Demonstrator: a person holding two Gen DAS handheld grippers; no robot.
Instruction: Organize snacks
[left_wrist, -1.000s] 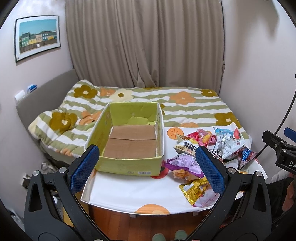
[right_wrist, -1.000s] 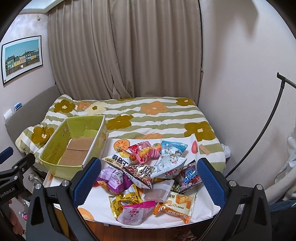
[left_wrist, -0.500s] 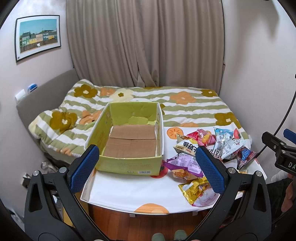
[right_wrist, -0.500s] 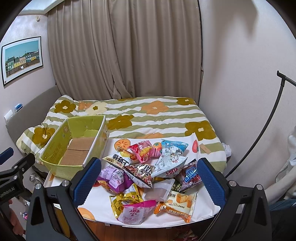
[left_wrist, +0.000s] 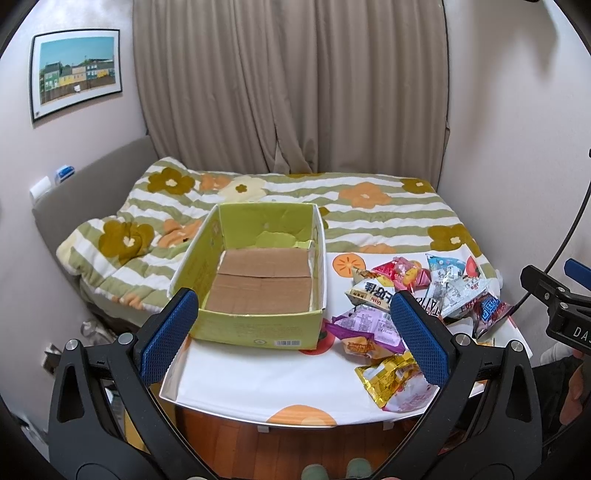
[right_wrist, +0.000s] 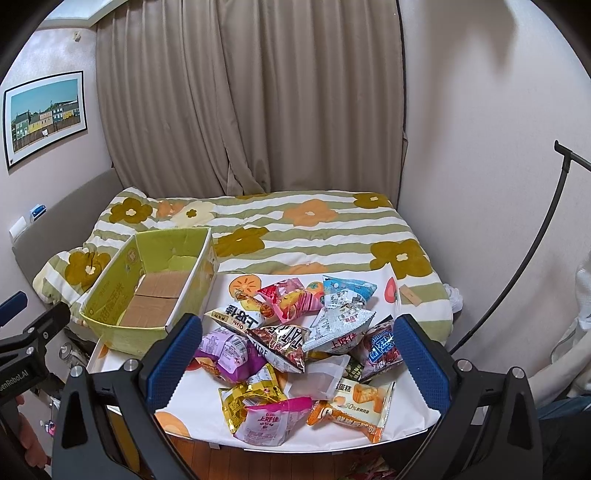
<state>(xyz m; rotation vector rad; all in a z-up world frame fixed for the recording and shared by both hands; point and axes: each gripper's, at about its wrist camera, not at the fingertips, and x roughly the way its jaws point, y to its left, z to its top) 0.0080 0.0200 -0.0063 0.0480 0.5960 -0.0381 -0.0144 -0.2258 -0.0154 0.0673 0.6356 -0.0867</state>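
Observation:
An open green cardboard box (left_wrist: 258, 325) with a bare brown floor stands on the left of a small table (left_wrist: 266, 384) covered in white cloth. Right of it lies a heap of snack packets (right_wrist: 295, 339): purple (right_wrist: 225, 354), gold (right_wrist: 251, 400), pink-topped (right_wrist: 269, 421), orange cake (right_wrist: 354, 406). The box (right_wrist: 122, 332) also shows left in the right wrist view. My left gripper (left_wrist: 295, 332) hangs open above the table's near edge, before the box. My right gripper (right_wrist: 295, 354) stands open over the near side of the heap. Neither holds anything.
A bed with a flowered striped quilt (left_wrist: 369, 214) lies right behind the table, curtains behind it. Walls close in on both sides. A black stand pole (right_wrist: 524, 258) curves up at the right. Wooden floor (left_wrist: 221, 435) shows below the table's front edge.
Both views have shifted only slightly; the right gripper has edged a little nearer the heap. No packet has moved and both grippers stay open.

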